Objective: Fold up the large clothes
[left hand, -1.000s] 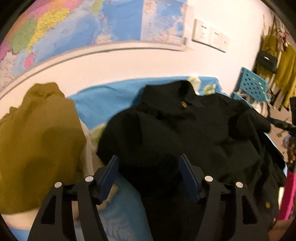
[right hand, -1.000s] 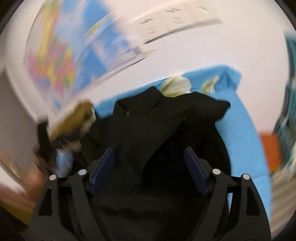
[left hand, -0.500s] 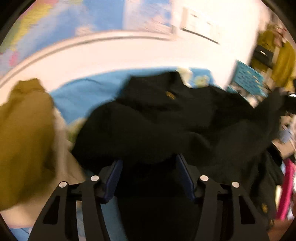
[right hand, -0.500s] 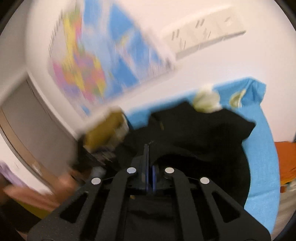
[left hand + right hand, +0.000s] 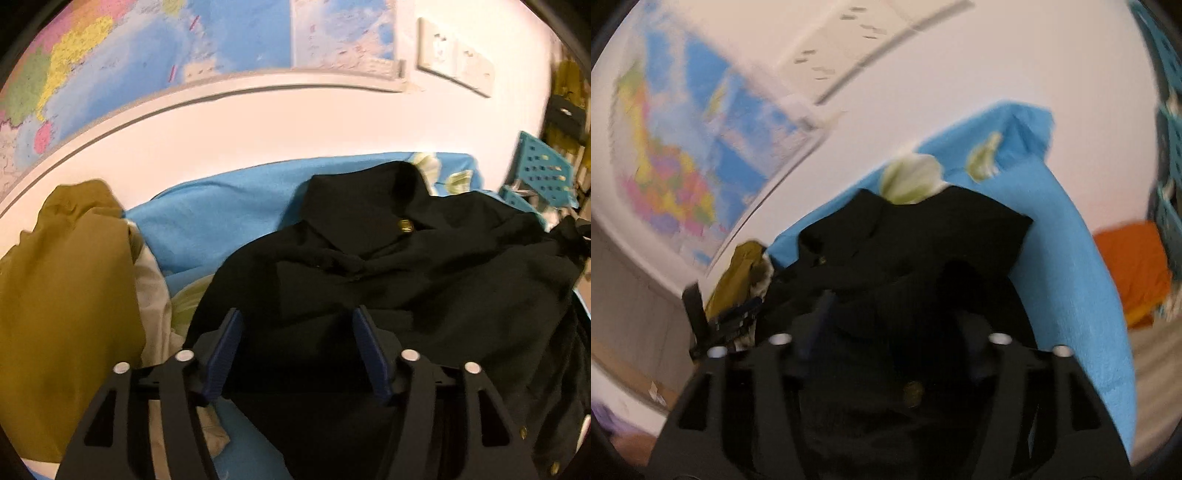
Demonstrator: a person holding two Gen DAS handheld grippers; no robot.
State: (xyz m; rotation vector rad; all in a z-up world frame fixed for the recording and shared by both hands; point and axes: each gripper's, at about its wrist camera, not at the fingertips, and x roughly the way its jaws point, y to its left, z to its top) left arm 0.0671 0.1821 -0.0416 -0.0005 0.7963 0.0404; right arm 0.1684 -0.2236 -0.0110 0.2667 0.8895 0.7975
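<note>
While spread wide, left hand-held gripper [image 5: 295,347] straddles black coat [image 5: 406,280].

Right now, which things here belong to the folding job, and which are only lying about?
For the job: black jacket; left gripper; right gripper.
Lying about: olive garment; blue sheet; wall map; teal crate; orange cloth.
</note>
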